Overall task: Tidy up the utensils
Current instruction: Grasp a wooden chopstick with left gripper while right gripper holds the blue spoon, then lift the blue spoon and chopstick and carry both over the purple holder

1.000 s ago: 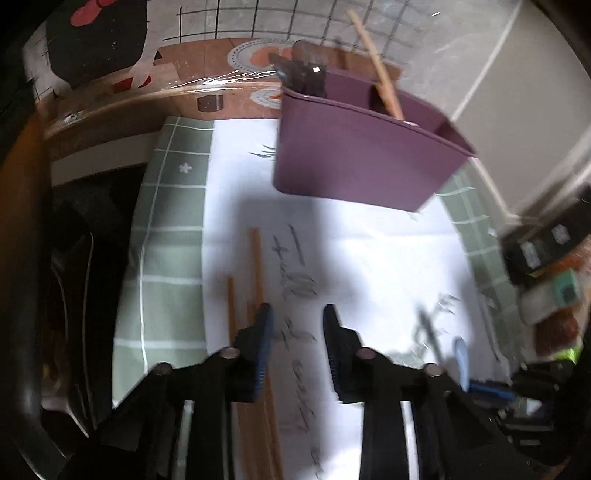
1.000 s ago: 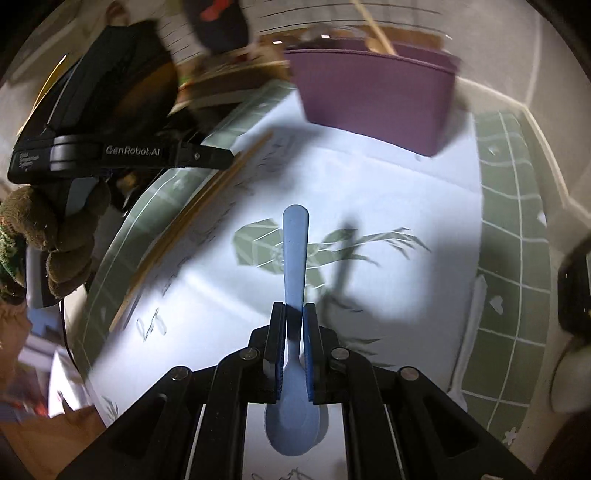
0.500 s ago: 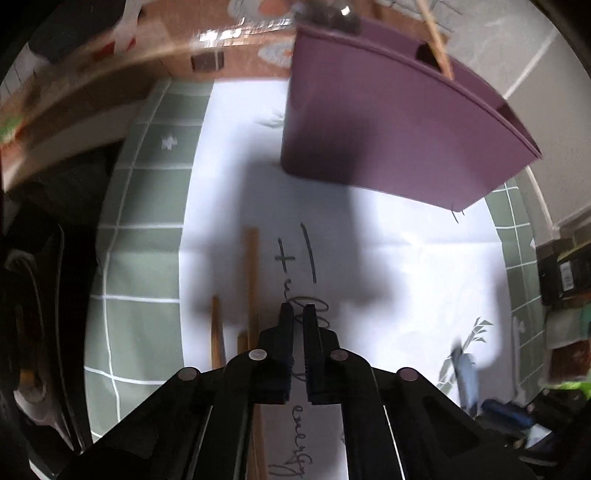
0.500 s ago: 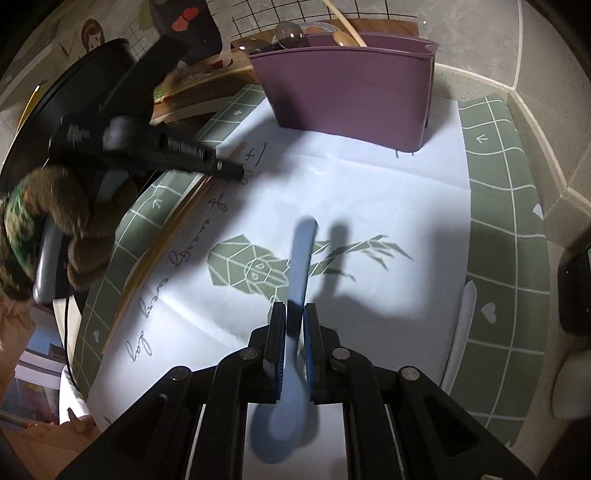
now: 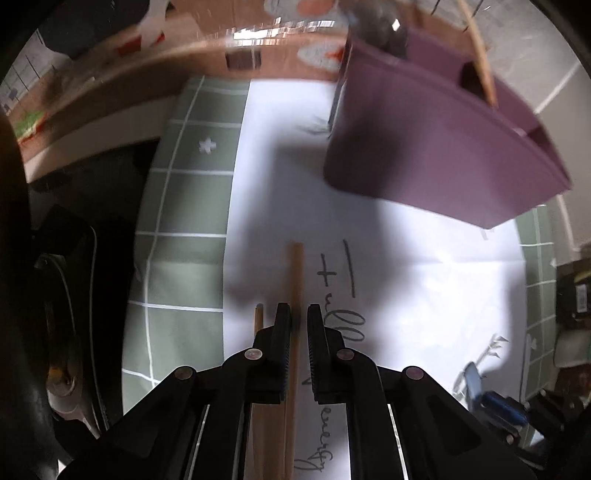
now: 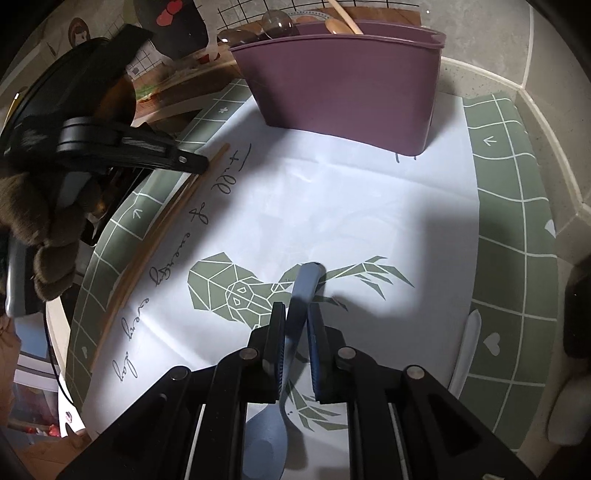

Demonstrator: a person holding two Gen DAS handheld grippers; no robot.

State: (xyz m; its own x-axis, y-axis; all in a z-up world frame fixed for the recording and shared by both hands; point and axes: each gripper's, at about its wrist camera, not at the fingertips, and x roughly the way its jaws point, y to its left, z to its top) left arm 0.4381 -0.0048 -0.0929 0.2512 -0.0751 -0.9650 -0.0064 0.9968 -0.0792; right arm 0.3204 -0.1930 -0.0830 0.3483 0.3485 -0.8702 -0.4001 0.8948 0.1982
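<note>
Left tool: the left tool point(image 5: 295, 325) has its fingers drawn close on either side of a wooden chopstick point(image 5: 295, 273). The stick runs between the pads and out past the tips, so the tool is clamped on it. From the right wrist view this tool point(image 6: 192, 164) comes in from the left, low over the mat's edge.

Right tool: the right tool point(image 6: 296, 325) is closed on the handle of a blue spoon point(image 6: 291, 354). The handle end points ahead past the fingertips and the bowl hangs below, near the camera.

Chopsticks: a second chopstick point(image 5: 258, 332) lies just beside the held one, to its left. In the right wrist view the sticks point(image 6: 166, 221) lie side by side along the left edge of the white sheet.

Organizer: a purple utensil holder point(image 6: 351, 92) stands upright at the far end of the mat, on the white sheet. A wooden spoon point(image 6: 343, 22) leans out of it. In the left wrist view the holder point(image 5: 443, 147) shows inner compartments, and the wooden handle point(image 5: 480, 62) sits in one of them.

Counter covering: a green grid mat point(image 6: 517, 240) lies on the counter, with a white printed sheet point(image 6: 332, 206) bearing a leaf design and handwriting on top.

Other utensil: a white utensil point(image 6: 467, 350) lies at the right edge of the sheet, partly on the green mat, well apart from the holder.
</note>
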